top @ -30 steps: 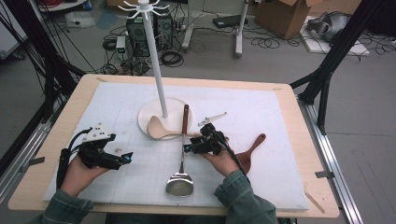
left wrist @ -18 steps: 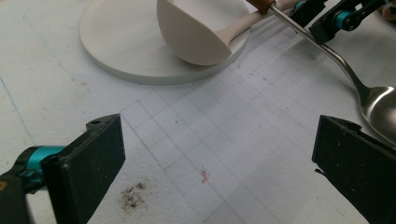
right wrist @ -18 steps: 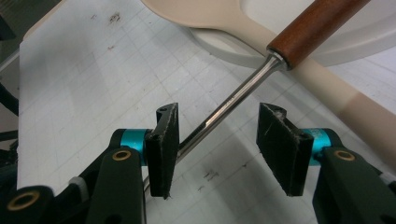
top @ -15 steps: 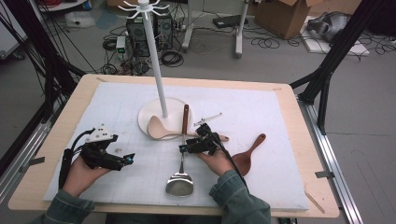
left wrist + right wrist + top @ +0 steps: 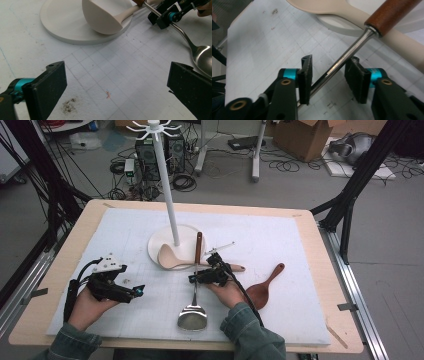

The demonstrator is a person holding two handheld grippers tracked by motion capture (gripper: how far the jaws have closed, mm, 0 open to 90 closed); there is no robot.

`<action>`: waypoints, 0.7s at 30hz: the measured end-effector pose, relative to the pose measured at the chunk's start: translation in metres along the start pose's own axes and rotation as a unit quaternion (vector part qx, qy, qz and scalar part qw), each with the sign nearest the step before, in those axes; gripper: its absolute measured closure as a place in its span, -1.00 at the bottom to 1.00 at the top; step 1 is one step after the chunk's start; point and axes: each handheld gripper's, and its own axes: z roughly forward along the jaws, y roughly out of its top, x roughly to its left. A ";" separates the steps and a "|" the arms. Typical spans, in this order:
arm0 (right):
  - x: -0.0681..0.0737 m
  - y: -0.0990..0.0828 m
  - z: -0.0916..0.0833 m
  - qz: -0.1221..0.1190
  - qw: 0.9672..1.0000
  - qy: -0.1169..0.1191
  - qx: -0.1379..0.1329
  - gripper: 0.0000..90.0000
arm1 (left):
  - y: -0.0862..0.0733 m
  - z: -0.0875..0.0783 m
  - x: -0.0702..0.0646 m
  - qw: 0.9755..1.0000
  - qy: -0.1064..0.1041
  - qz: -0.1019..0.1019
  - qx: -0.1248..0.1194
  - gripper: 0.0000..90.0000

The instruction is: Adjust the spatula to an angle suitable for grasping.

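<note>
Since the earlier frame, right gripper (image 5: 329, 75) jaws have been closing around the metal ladle's (image 5: 194, 292) shaft at frame centre, not yet clamped. Left gripper (image 5: 134, 291), lower left, gapes empty.

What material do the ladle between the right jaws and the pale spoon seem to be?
Ladle: polished metal bowl and shaft, probably steel, mirror-like; handle looks like reddish-brown varnished wood. Pale spoon: matte cream, wood or plastic; no grain shows, so uncertain.
</note>
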 end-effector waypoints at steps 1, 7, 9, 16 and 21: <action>0.000 0.000 0.000 0.004 1.000 0.000 -0.001 0.36 | 0.000 -0.001 0.000 1.000 0.000 -0.001 -0.002 -0.93; -0.001 -0.001 -0.001 0.013 1.000 0.005 -0.005 0.40 | 0.000 0.000 0.000 1.000 0.000 -0.001 -0.001 -0.93; -0.001 0.000 -0.001 0.011 1.000 0.009 -0.007 0.42 | 0.000 0.000 0.000 1.000 0.000 -0.001 0.000 -0.93; 0.004 0.001 -0.005 0.005 1.000 0.013 -0.016 0.48 | 0.000 0.000 -0.001 1.000 -0.001 -0.001 -0.001 -0.93; 0.008 0.002 -0.009 -0.001 0.999 0.018 -0.028 0.53 | 0.001 0.001 -0.002 1.000 -0.007 -0.002 -0.003 -0.93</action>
